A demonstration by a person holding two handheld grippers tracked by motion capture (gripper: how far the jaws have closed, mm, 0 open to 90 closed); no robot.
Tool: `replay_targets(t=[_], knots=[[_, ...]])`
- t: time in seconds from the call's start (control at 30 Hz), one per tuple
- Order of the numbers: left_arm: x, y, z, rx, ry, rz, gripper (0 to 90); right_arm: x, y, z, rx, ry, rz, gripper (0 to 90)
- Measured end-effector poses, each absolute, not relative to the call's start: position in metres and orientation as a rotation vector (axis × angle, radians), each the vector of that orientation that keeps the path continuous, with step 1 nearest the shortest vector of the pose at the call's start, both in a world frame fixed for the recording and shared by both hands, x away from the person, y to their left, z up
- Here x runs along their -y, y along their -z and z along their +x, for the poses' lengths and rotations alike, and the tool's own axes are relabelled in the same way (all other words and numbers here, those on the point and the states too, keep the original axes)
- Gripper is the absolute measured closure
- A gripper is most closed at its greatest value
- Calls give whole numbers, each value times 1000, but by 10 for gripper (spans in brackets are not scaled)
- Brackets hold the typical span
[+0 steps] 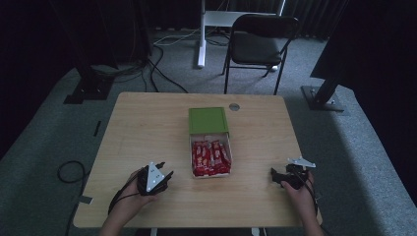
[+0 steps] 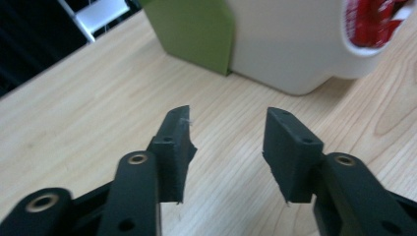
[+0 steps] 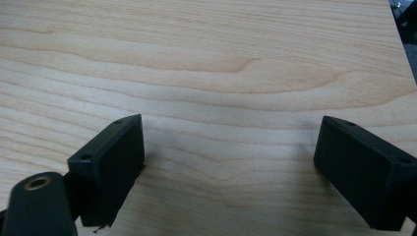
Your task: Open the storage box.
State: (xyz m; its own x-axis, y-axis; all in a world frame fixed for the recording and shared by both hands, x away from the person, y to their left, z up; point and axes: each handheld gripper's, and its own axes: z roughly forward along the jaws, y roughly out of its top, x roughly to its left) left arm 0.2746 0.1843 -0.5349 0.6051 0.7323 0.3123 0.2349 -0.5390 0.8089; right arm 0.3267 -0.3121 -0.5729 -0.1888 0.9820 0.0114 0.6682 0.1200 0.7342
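Observation:
A white box (image 1: 211, 171) full of red wrapped bars (image 1: 210, 157) sits mid-table, its green lid (image 1: 208, 120) lying behind it. My left gripper (image 1: 166, 174) rests low at the front left, a short way left of the box, jaws apart with nothing between them. In the left gripper view the gripper (image 2: 227, 128) points at the box's white wall (image 2: 290, 44) and green lid (image 2: 196, 29), with red bars (image 2: 373, 19) at the top right. My right gripper (image 1: 275, 177) lies at the front right, jaws wide over bare wood (image 3: 231, 98).
The wooden table (image 1: 142, 128) has a round grommet (image 1: 234, 106) behind the lid. A black folding chair (image 1: 258, 46) and a white stand leg (image 1: 200, 34) are beyond the far edge. Black stand bases and cables lie on the grey carpet.

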Motion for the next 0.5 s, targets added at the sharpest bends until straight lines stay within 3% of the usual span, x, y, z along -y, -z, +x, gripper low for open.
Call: replay_targets(t=[0.17, 0.5], knots=[[-193, 537, 278, -866, -798, 2041, 489, 312, 573, 327, -1918, -851, 1593, 113], [-215, 540, 286, -1069, -699, 1938, 277, 312, 573, 327, -1918, -851, 1593, 113]])
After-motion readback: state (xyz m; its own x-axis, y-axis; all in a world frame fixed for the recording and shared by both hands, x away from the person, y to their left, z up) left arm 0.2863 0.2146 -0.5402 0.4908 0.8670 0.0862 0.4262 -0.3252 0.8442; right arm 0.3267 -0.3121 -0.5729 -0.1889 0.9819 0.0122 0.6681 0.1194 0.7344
